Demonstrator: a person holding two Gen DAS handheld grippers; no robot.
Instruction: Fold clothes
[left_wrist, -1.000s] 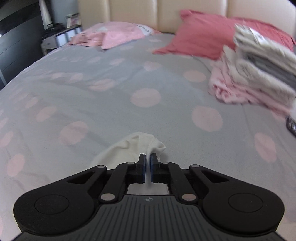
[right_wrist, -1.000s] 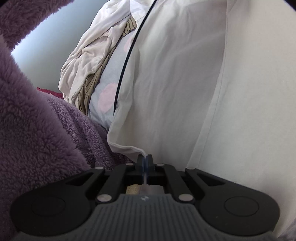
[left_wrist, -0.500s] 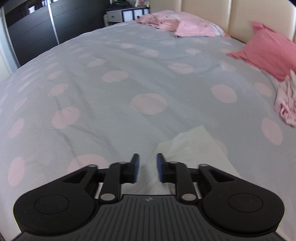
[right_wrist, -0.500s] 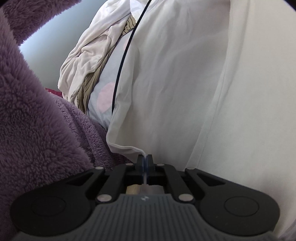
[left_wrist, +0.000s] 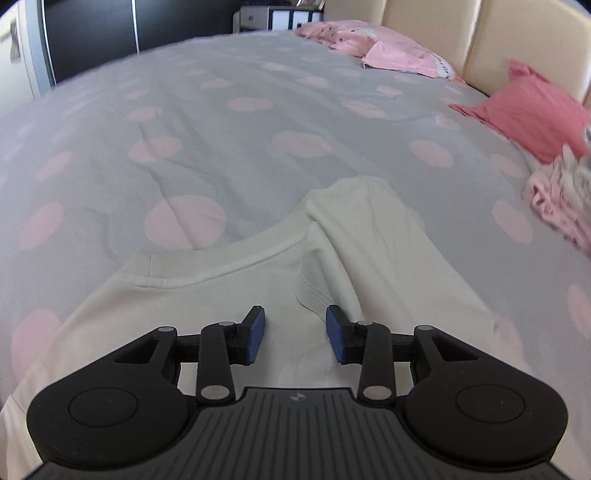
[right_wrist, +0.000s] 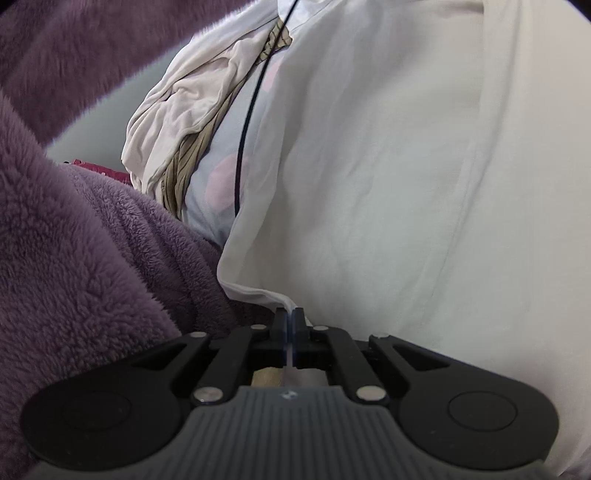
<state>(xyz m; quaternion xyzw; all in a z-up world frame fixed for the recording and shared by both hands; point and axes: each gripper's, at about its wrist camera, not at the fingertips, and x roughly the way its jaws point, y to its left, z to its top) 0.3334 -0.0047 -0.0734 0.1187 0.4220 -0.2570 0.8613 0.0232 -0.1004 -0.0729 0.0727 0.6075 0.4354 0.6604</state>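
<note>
A cream white garment (left_wrist: 280, 273) lies spread on the grey bed cover with pink dots (left_wrist: 258, 122), one sleeve folded across it. My left gripper (left_wrist: 295, 328) is open and empty, just above the garment near its seam. In the right wrist view the same white garment (right_wrist: 406, 184) fills the right side. My right gripper (right_wrist: 290, 317) is shut on the garment's hem edge (right_wrist: 258, 291).
A stack of pink and white folded clothes (left_wrist: 557, 195) sits at the right. A red pillow (left_wrist: 528, 110) and pink clothes (left_wrist: 369, 48) lie near the headboard. A crumpled white and striped heap (right_wrist: 192, 122), a black cable (right_wrist: 251, 110) and a purple fleece sleeve (right_wrist: 74, 258) are beside the right gripper.
My left gripper let go of the white garment, opened wide, and swung left and back over it. The right gripper stayed shut on the hem and shifted slightly.
</note>
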